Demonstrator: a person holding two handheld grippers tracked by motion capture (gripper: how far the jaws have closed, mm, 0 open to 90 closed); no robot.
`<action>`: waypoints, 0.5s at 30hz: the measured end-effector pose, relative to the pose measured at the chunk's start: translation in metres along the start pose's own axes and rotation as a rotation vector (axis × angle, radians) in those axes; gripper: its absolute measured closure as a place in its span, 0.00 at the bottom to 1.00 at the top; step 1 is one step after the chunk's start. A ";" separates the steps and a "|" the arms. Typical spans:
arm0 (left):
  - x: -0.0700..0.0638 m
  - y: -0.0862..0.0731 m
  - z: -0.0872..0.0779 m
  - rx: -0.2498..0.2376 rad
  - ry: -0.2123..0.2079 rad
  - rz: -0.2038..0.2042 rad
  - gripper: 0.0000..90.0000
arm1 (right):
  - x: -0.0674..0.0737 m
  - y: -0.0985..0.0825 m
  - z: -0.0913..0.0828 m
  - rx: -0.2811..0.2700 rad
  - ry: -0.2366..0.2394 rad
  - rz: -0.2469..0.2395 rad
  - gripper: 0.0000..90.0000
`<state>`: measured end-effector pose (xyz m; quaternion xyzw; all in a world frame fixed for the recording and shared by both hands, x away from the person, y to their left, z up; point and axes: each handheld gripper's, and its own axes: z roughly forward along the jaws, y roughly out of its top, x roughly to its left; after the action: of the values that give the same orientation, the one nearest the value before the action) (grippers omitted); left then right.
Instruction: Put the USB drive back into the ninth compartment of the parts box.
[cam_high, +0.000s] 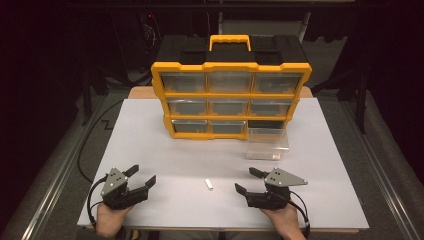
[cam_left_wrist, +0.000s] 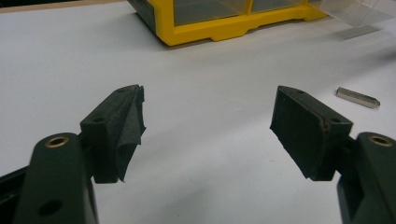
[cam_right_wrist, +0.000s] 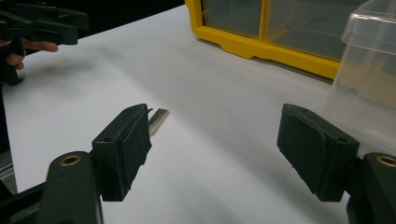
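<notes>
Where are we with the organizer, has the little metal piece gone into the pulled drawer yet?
Done: one clear drawer is out of the yellow organizer, on the table before its empty slot. In hand: nothing; left gripper and right gripper are open. Left: the metal piece lies between them, not in the drawer.

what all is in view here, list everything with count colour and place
drawer cabinet: 1, yellow frame with black top and clear drawers, far middle of the table
loose drawer: 1, clear plastic, on the table in front of the cabinet's empty bottom-right slot
small metal piece: 1, silvery, near edge of the table, between the two grippers
table: 1, white top
left gripper: 1, black with grey plate, near left, fingers open and empty
right gripper: 1, black with grey plate, near right, fingers open and empty
hands: 2, at the near edge, one holding each gripper
</notes>
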<state>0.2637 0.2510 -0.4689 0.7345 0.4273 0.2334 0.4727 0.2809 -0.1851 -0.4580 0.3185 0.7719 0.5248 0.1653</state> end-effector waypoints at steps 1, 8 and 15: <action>0.000 0.000 0.000 0.000 0.000 0.000 0.29 | 0.001 0.001 0.002 -0.001 0.004 -0.001 0.29; 0.000 0.000 0.000 -0.003 0.001 -0.002 0.29 | 0.007 0.004 0.012 0.000 0.029 -0.007 0.29; 0.000 0.000 0.000 -0.003 0.000 -0.002 0.29 | 0.014 0.009 0.021 -0.005 0.051 -0.007 0.29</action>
<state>0.2637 0.2512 -0.4689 0.7332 0.4280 0.2336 0.4740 0.2863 -0.1587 -0.4571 0.3021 0.7755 0.5342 0.1482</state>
